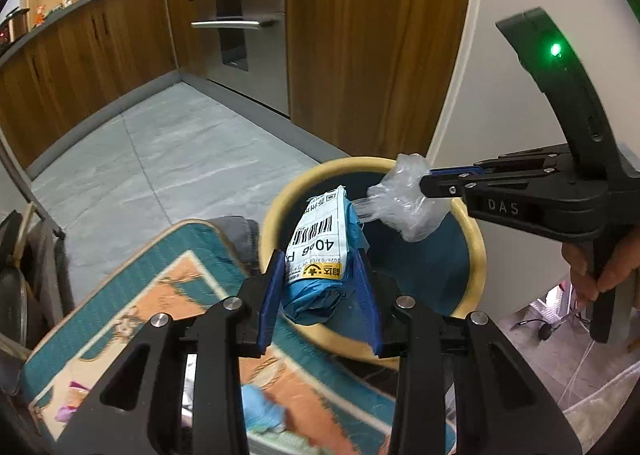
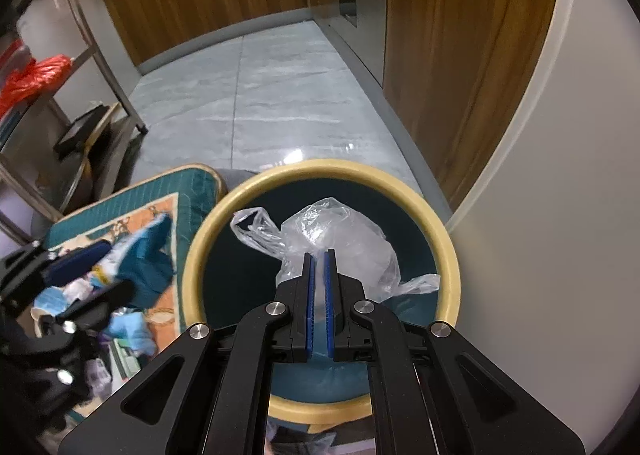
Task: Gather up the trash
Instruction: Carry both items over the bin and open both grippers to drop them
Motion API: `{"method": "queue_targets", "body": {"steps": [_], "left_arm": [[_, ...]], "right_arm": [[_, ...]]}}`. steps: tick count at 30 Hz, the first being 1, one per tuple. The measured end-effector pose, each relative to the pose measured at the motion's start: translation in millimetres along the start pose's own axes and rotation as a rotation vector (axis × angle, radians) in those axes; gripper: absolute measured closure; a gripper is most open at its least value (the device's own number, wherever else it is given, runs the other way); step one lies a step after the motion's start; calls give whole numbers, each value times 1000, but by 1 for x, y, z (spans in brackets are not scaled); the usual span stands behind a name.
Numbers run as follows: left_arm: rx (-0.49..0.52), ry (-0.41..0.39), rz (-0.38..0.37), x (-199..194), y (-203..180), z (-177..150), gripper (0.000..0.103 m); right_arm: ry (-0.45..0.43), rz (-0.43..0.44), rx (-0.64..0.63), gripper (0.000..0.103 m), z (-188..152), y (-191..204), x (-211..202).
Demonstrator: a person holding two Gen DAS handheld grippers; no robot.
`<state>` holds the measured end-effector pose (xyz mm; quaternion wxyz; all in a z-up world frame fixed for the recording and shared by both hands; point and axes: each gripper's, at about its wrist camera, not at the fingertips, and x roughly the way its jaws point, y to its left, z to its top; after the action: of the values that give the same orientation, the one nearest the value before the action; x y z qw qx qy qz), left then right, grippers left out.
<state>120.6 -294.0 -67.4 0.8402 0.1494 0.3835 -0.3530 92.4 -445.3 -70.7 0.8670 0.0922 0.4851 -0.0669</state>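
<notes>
- Near left, we see a teal and orange patterned mat (image 1: 160,287) on the grey tiled floor (image 2: 280,95).
- Far off, wooden cabinets (image 1: 100,47) and an oven (image 1: 240,15).
- Left, a metal rack (image 2: 92,47) holding a red bag (image 2: 36,75).

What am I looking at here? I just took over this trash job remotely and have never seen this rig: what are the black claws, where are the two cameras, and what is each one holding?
There is no robot arm: a person holds a two-finger gripper in each hand, and each carries a fisheye camera looking out along its fingers. The left wrist view shows the left gripper clamped on a blue parcel bag with a shipping label, at the near edge of a round bin with a tan rim. The right gripper enters that view from the right, the person's hand on its handle. The right wrist view shows it pinching a clear plastic bag over the bin's opening. Beside the bin lies a teal and orange mat with more litter, on a grey tiled kitchen floor.
</notes>
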Motion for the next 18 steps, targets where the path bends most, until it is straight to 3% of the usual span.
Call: {"method": "queue_targets", "body": {"steps": [18], "left_arm": [[5,49,-26,56,-21,0,68]], "right_arm": [[40,-25,36,97,-6,-24,16]]}}
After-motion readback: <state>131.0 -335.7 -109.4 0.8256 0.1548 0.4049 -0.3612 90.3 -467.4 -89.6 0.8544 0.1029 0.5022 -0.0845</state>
